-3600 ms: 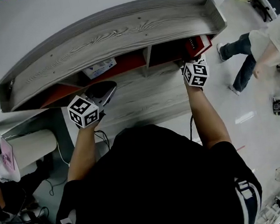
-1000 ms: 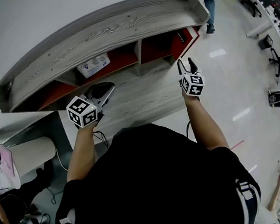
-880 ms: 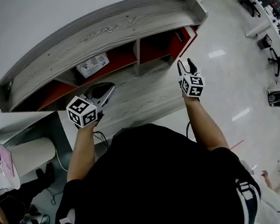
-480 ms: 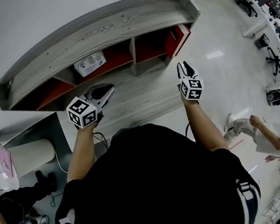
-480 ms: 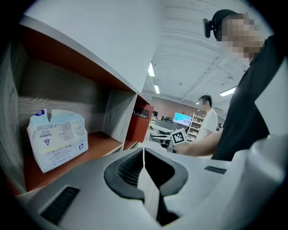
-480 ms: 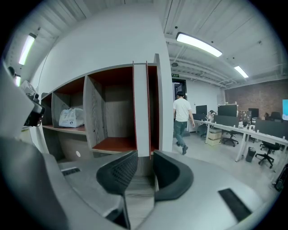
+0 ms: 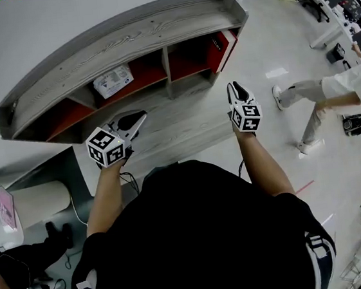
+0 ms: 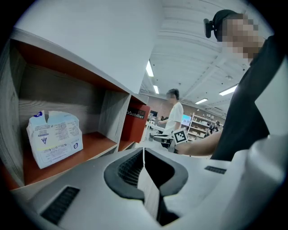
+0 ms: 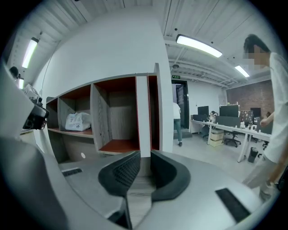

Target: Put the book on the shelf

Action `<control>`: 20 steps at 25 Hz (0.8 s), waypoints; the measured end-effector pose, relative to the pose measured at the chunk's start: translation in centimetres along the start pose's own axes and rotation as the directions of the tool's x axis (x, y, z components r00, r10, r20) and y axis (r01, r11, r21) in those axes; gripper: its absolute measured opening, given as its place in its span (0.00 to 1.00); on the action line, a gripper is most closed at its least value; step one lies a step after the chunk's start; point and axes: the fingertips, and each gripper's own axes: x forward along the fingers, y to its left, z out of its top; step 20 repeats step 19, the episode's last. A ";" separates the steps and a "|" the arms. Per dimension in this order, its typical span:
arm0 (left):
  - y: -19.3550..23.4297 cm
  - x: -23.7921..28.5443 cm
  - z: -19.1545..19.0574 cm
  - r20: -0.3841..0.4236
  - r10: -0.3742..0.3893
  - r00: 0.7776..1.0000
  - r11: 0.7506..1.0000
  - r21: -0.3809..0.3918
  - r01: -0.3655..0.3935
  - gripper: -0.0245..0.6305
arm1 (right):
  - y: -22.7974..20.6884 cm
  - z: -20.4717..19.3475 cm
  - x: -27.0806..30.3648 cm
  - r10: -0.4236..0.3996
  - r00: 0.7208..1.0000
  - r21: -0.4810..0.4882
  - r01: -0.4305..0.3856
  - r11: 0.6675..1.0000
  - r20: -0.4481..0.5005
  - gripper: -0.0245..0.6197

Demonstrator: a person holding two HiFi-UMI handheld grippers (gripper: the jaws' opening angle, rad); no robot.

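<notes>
The red hardback book point(image 7: 221, 44) stands upright in the rightmost compartment of the grey wood-grain shelf point(image 7: 123, 40). The right tool point(image 7: 234, 89) has just closed on nothing. The left tool point(image 7: 140, 117) is pinched together, empty. Retract both straight back, clear of the book.

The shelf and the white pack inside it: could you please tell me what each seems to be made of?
Shelf: likely wood or wood-look laminate, matte grey, with visible grain lines; its compartment floors look smooth red, perhaps painted. Pack: seemingly soft plastic film, slightly glossy, with creased, bulging sides.
</notes>
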 end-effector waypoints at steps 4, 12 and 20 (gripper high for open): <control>-0.8 0.0 0.0 0.003 0.000 1.000 1.000 0.004 0.000 0.07 | 0.2 0.8 -1.0 0.015 1.000 0.009 -0.016 1.000 0.026 0.16; -2.8 -0.3 0.0 0.025 0.001 1.000 1.000 0.006 -0.001 0.07 | 0.4 2.5 -3.9 0.027 0.997 -0.001 -0.027 1.000 0.078 0.16; -4.3 -0.7 -0.7 0.030 0.005 1.000 1.000 -0.001 -0.005 0.07 | 1.0 3.3 -6.0 0.052 0.993 -0.005 -0.052 0.999 0.108 0.13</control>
